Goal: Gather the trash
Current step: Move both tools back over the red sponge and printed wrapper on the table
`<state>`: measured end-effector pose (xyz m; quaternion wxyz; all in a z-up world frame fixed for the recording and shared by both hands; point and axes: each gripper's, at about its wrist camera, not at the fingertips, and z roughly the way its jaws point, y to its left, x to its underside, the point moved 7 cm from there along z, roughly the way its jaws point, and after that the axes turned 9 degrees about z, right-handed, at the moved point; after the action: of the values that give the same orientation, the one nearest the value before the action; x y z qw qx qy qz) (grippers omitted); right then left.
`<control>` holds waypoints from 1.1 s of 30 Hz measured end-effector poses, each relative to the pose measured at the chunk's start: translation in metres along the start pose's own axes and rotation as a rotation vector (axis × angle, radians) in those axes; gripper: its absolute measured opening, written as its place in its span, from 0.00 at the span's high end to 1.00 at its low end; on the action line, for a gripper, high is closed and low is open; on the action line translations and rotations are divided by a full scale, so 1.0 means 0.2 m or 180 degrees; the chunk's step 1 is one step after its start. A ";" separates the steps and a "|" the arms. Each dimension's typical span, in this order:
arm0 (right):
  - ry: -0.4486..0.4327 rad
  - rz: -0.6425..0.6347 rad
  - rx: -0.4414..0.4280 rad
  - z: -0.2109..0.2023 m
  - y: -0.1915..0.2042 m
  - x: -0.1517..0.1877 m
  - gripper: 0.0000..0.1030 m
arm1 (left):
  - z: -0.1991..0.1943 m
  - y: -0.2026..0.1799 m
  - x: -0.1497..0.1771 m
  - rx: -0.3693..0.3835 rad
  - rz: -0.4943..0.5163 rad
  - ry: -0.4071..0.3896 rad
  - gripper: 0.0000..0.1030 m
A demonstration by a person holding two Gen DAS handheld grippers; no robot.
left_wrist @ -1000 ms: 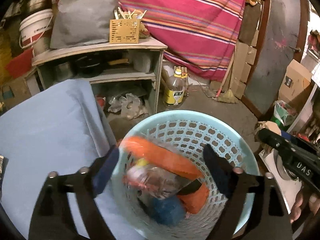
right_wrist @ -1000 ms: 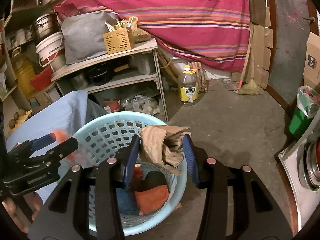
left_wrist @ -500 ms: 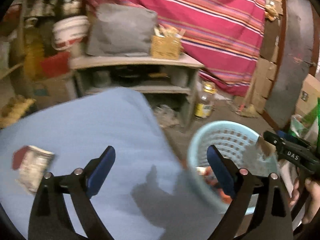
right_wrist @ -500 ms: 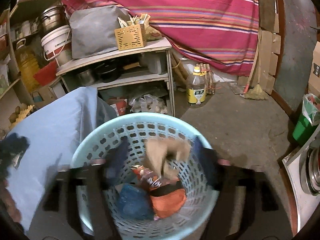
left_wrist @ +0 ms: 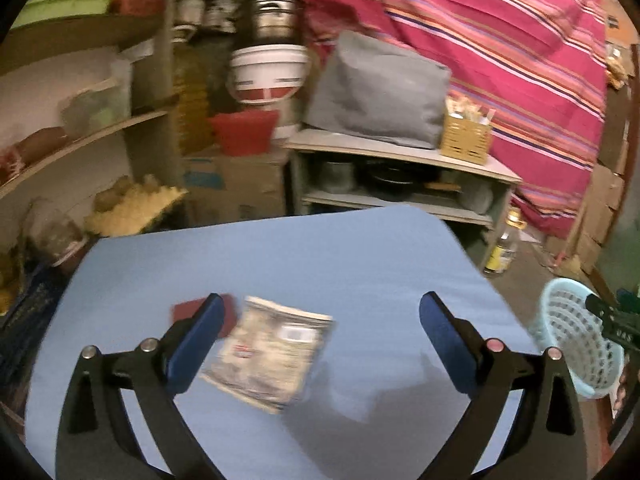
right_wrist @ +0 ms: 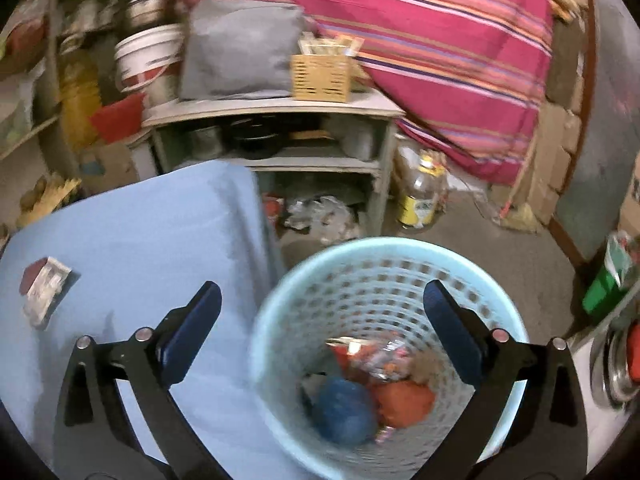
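A pale printed packet (left_wrist: 272,352) lies on the blue table (left_wrist: 360,256), partly over a dark red piece (left_wrist: 188,312). My left gripper (left_wrist: 320,344) is open and empty, hovering above the packet. My right gripper (right_wrist: 320,332) is open and empty over the rim of the light blue basket (right_wrist: 360,252), which holds a blue wad (right_wrist: 344,408), an orange piece (right_wrist: 404,400) and a crumpled wrapper (right_wrist: 380,356). The packet also shows in the right wrist view (right_wrist: 46,288), far left on the table. The basket shows in the left wrist view (left_wrist: 576,340) at the right edge.
A grey shelf unit (right_wrist: 280,108) with a grey bag (right_wrist: 240,48) and a yellow box (right_wrist: 320,76) stands behind the table. An oil bottle (right_wrist: 420,196) stands on the floor. Buckets and pots (left_wrist: 268,72) are stacked at the back.
My left gripper swung left from the basket to over the packet on the table. My right gripper opened and dropped the brown paper into the basket.
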<state>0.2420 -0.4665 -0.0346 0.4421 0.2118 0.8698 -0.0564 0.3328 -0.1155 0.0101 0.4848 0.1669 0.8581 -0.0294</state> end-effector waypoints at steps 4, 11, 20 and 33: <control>0.0030 -0.0205 -0.0079 0.04 0.28 0.04 0.05 | -0.02 0.21 0.04 -0.0211 0.0023 -0.0021 0.07; 0.0164 -0.0480 -0.0289 0.12 0.76 0.13 0.04 | 0.04 0.58 0.17 -0.0369 -0.0289 0.0124 0.05; 0.0336 -0.0525 -0.0460 0.21 1.16 0.24 0.05 | 0.11 0.92 0.33 -0.0587 -0.0541 0.0284 0.05; 0.0552 -0.0505 -0.0583 0.29 1.46 0.38 0.05 | 0.19 1.15 0.45 -0.0687 -0.0652 0.0419 0.05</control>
<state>0.3673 -0.1950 -0.1037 0.3769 0.1053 0.9202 0.0070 0.3938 0.1175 -0.0604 0.4371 0.0271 0.8987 0.0248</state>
